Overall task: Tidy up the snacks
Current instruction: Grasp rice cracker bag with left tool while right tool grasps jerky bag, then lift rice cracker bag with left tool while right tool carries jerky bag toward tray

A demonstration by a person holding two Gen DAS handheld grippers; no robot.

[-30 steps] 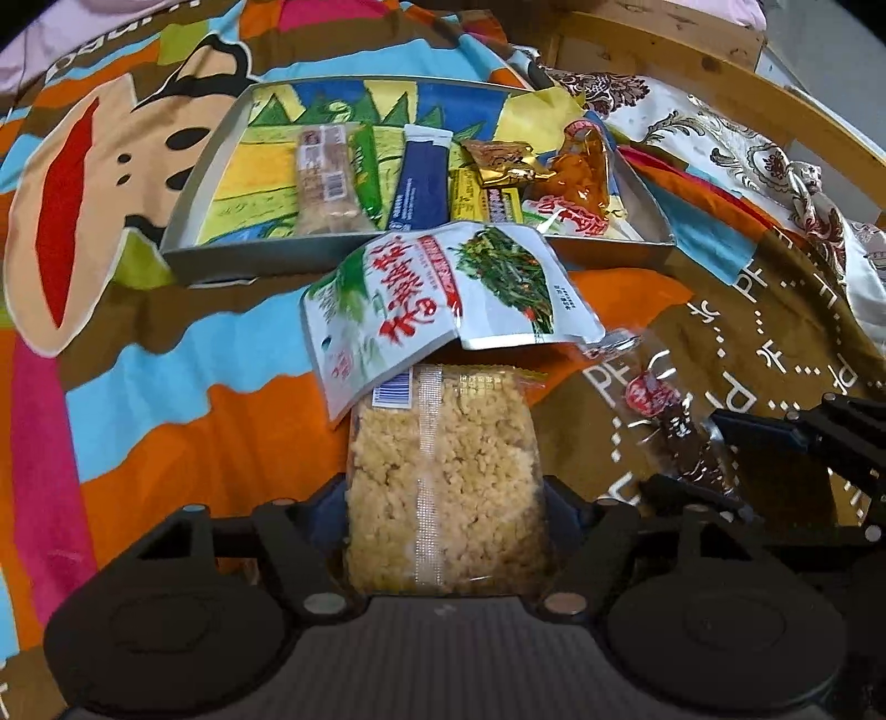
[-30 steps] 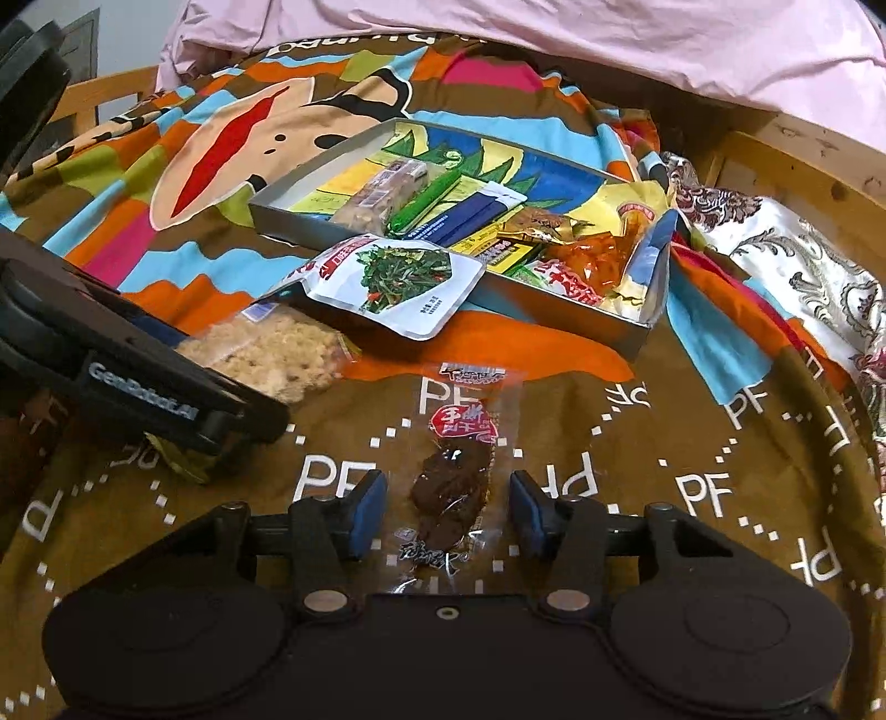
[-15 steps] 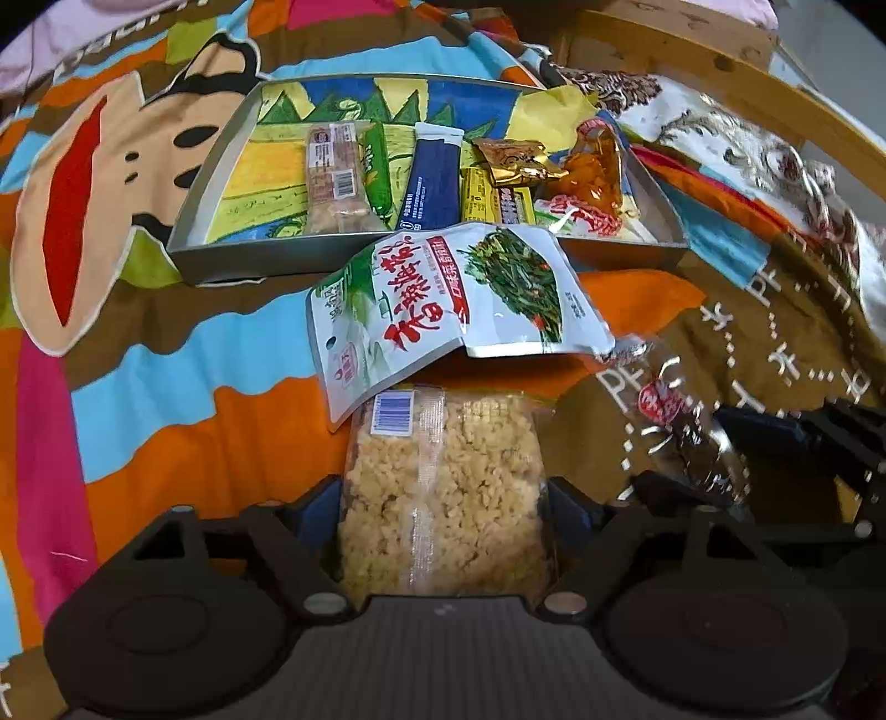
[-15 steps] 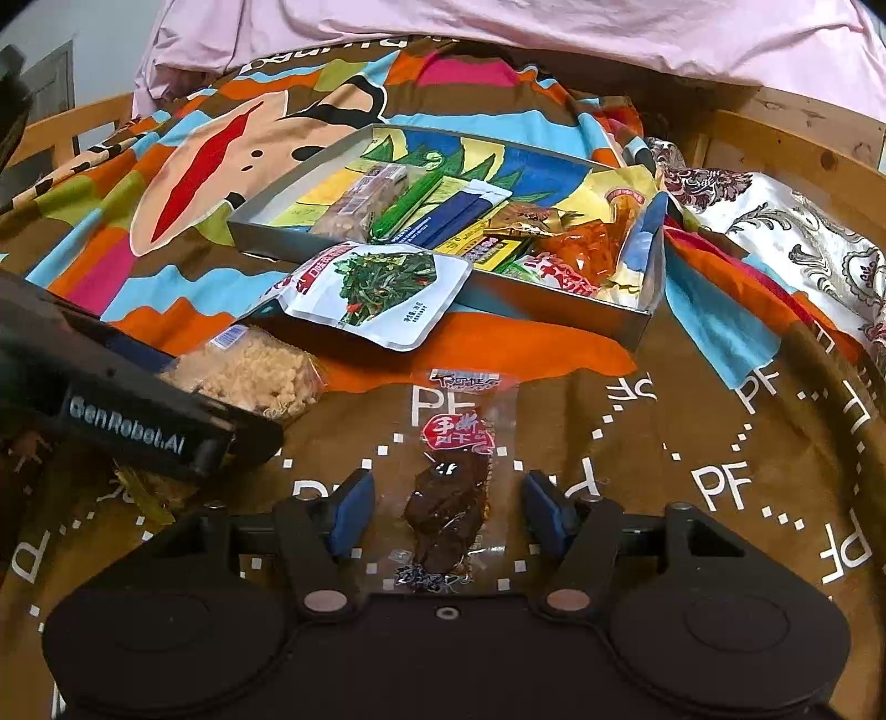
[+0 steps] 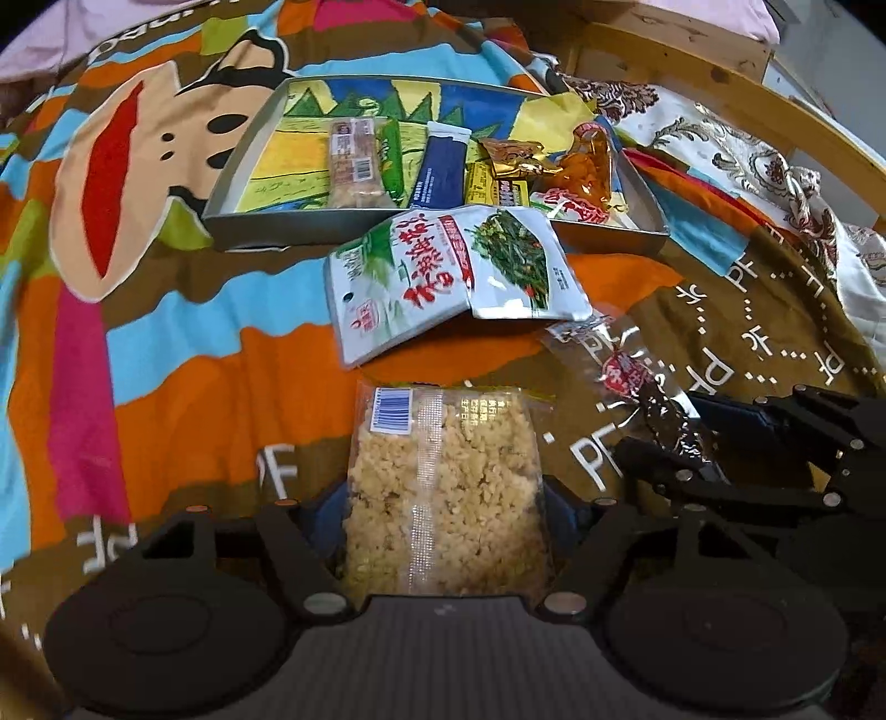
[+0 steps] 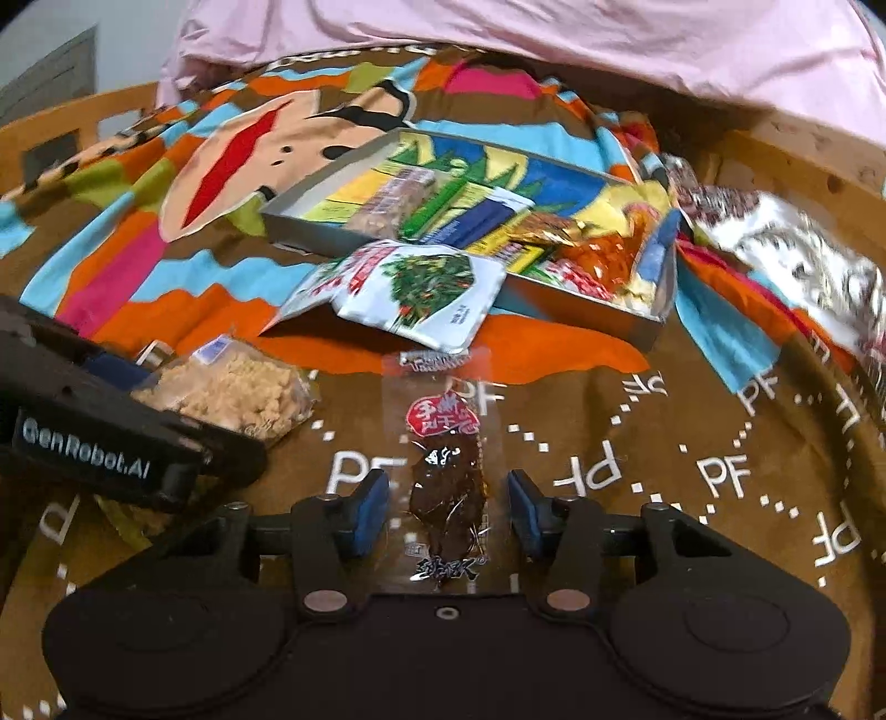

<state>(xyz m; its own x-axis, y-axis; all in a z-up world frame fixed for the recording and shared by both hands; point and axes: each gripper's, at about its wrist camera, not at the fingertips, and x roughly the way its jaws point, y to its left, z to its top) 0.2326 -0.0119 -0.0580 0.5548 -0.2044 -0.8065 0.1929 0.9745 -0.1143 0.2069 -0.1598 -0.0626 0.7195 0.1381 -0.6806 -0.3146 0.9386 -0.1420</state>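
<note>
A clear pack of crumbly yellow snack (image 5: pixel 443 487) lies on the cartoon blanket, and my left gripper (image 5: pixel 446 498) is shut on its sides, jaws still closing. The same pack (image 6: pixel 232 387) shows in the right wrist view beside the left gripper (image 6: pixel 111 443). A clear packet of dark jerky with a red label (image 6: pixel 448 471) lies between the fingers of my right gripper (image 6: pixel 446 498). Those jaws are closing, with small gaps left at both pads. A white and green pouch (image 5: pixel 454 271) leans on the front wall of the grey tray (image 5: pixel 243 227).
The tray holds several snacks: a nut bar (image 5: pixel 354 166), a blue stick pack (image 5: pixel 440 171), an orange packet (image 5: pixel 587 166). A wooden bed frame (image 5: pixel 664 50) and patterned cloth (image 5: pixel 747 155) lie to the right. A pink quilt (image 6: pixel 554 39) lies behind.
My left gripper has drawn back with the crumbly pack, which has slid out from under the white pouch. The right jaws widened, then narrowed around the jerky packet.
</note>
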